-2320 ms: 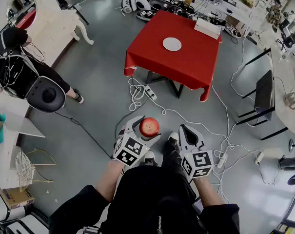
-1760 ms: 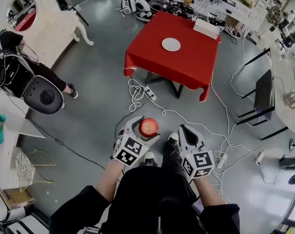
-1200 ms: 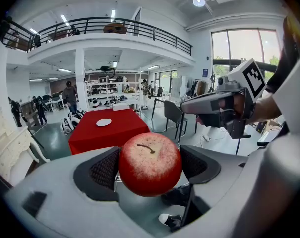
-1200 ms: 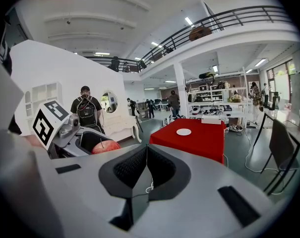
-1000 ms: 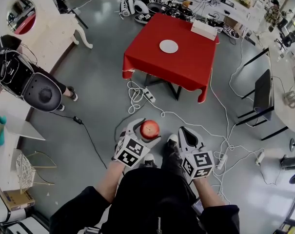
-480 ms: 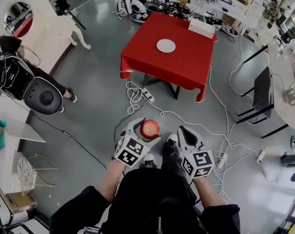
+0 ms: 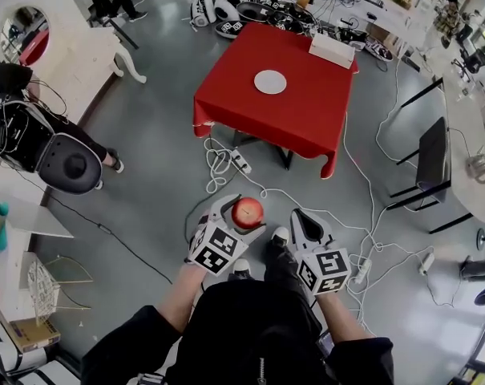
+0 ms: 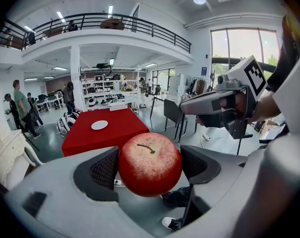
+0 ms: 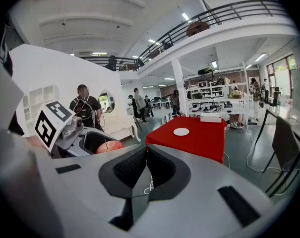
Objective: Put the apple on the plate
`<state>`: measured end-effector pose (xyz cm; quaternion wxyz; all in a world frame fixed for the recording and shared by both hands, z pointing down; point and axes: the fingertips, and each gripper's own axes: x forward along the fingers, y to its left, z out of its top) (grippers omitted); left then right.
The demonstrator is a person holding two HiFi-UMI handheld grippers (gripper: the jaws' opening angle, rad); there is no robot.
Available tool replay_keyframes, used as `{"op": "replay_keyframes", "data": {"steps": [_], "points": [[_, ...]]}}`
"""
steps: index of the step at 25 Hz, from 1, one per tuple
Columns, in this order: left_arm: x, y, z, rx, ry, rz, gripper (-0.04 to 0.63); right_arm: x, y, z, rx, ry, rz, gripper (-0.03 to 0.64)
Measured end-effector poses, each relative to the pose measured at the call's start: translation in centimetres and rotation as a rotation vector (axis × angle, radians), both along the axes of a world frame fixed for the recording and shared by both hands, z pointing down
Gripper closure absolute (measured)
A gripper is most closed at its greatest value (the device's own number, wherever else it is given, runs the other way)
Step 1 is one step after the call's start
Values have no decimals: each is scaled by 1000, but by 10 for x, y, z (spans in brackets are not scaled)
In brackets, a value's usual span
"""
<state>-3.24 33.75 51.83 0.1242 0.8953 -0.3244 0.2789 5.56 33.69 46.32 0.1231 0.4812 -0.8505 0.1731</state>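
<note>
Clamping the apple (image 7: 247, 212), left hand-held gripper (image 7: 240, 213) faces open floor (image 7: 158, 163) before red table (image 7: 294, 111); right hand-held gripper (image 7: 301, 217) closed.

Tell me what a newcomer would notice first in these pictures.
The red apple clamped in the left gripper, held over the grey floor, grabs the eye first. Next comes the red table ahead across the floor, with a white plate lying empty on it. The right gripper hangs beside the left one, shut on nothing.
</note>
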Motion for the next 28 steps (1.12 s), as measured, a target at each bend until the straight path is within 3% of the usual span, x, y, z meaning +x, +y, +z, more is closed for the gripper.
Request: {"op": "replay_keyframes", "data": {"steps": [19,28], "points": [[59,-162,-25,31,-5,-116,199,60,-151,-17,4,-15,-102,604],[89,-203,-25,41,-35,-171,199,94,-190,-13,1,-41,-154,606]]}}
